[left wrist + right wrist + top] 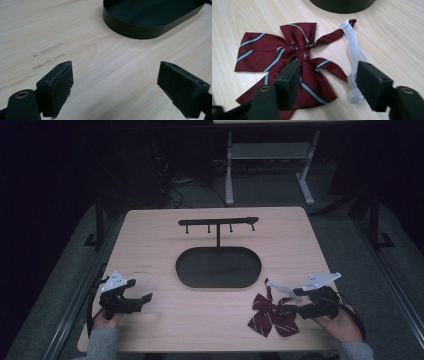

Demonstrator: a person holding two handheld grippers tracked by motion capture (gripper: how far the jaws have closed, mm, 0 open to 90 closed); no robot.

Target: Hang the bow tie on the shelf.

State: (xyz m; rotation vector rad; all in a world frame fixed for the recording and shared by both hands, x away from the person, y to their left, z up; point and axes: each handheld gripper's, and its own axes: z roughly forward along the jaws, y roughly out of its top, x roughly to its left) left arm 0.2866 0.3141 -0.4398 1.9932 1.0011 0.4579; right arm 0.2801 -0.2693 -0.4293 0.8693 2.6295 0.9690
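**Striped bow tie lies between parted jaws on the right of a pale wood table**

The bow tie (273, 315), dark red with white and navy stripes, lies flat on the light wooden table (165, 320) just ahead of the right gripper, its white elastic strap (353, 50) trailing off to one side.

At the left, a hand in a grey sleeve (102, 342) holds the left gripper (137, 290) low over bare tabletop, its jaws spread wide with nothing between them. In the left gripper view, faint scuff marks (47, 50) cross the wood ahead of the left jaw, and the black oval tray (130, 28) sits farther ahead, toward the right jaw's side.

In the high view, that tray forms the base of a black stand (218, 232), whose upright post carries a crossbar with small pegs hanging from it; the stand sits ahead of both grippers, between them.

At the right, the right gripper (328, 80) is also released, jaws apart. In the right gripper view, one jaw sits over the lower lobe of the tie near its knot, the other by the strap; whether either pad touches the cloth cannot be told. The tie's striped tail runs ahead to a white clasp near the tray's wall.
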